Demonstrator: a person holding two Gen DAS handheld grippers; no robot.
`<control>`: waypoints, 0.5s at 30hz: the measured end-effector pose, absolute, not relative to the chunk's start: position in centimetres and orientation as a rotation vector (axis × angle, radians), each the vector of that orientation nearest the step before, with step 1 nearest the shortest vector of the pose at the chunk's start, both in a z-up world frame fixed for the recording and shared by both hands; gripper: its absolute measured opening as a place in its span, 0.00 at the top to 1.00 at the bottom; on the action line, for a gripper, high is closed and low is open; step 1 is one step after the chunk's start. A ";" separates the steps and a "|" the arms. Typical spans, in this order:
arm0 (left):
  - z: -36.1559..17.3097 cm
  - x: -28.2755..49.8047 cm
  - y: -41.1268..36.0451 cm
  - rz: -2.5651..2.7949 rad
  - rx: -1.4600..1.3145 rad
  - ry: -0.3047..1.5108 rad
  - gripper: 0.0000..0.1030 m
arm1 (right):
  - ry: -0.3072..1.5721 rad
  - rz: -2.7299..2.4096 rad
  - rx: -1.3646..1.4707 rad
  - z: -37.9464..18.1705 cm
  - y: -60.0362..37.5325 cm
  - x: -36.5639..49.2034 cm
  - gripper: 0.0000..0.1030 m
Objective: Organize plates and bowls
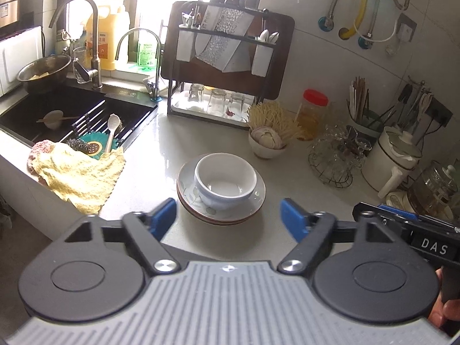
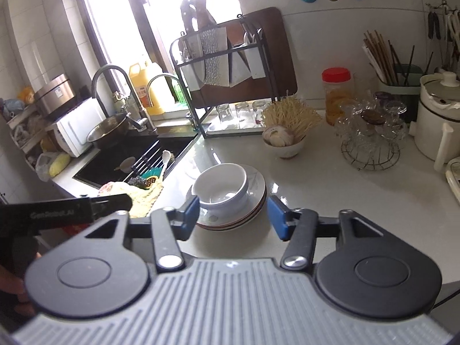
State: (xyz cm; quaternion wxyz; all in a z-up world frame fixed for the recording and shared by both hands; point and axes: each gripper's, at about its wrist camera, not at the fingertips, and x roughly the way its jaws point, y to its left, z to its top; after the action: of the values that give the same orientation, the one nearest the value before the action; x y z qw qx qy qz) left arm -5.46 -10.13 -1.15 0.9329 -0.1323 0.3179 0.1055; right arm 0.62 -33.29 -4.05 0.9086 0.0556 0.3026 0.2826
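Observation:
A white bowl sits upright on a stack of floral plates in the middle of the pale countertop. My left gripper is open, its blue pads wide apart, just short of the stack's near rim and touching nothing. My right gripper is open too, its pads either side of the stack's near edge in the picture with nothing gripped. The right gripper's body shows at the right edge of the left wrist view.
A black sink with a yellow cloth lies to the left. A dark rack with knives and glasses stands behind. A small bowl of garlic, a red-lidded jar, a wire glass holder and a white pot crowd the right.

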 end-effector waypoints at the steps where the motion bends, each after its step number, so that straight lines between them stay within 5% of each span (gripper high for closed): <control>1: -1.0 -5.8 -10.2 0.221 -0.268 0.644 0.13 | 0.620 0.569 0.115 -4.1 -33.4 0.5 0.36; 12: -0.3 -9.2 -10.2 0.297 -0.193 0.648 0.05 | 0.600 0.601 0.119 -4.0 -33.7 -2.0 0.18; 14: -0.4 -9.8 -10.5 0.293 -0.183 0.656 0.04 | 0.596 0.605 0.123 -4.0 -33.9 -2.4 0.00; 15: -0.4 -10.2 -10.7 0.294 -0.182 0.659 0.04 | 0.593 0.602 0.122 -4.1 -33.9 -2.7 0.00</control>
State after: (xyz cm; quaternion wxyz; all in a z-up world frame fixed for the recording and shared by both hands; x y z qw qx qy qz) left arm -10.21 -10.66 -0.43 0.9315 -0.0891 0.3221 0.1435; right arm -2.72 -33.93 -4.07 0.9104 0.0589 0.2875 0.2917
